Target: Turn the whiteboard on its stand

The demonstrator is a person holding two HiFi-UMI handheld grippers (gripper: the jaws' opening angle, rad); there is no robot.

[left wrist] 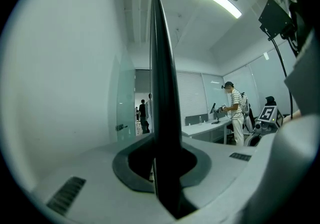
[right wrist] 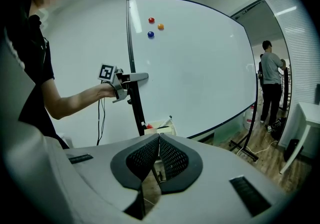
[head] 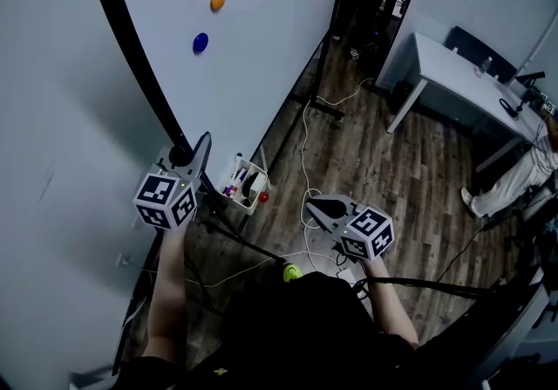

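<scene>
The large white whiteboard (head: 253, 57) is seen upright on its black metal stand (head: 330, 39), which is set on the wooden plank floor (head: 384, 161), close beside a white wall. The near vertical edge of the board is bordered by a thin black frame strip (head: 131, 48). This strip is pinched by the left tool (head: 200, 146): in the left gripper view the strip (left wrist: 162, 118) is seen running straight up between the two jaws, and the jaws are pressed on it from both sides. The grip is placed in the lower part of that edge, above the bottom corner.

The right tool (head: 316, 204) is held apart from the board, over the floor, with its jaws pressed together and nothing between them.

Three round magnets, one red (right wrist: 151, 20), one orange (right wrist: 160, 26) and one blue (right wrist: 150, 34), are stuck near the upper corner of the board on the gripped side. A small pale tray with markers (head: 248, 186) is fixed at the bottom edge of the board, near the same corner. A white cable (head: 307, 153) is laid on the floor.
</scene>
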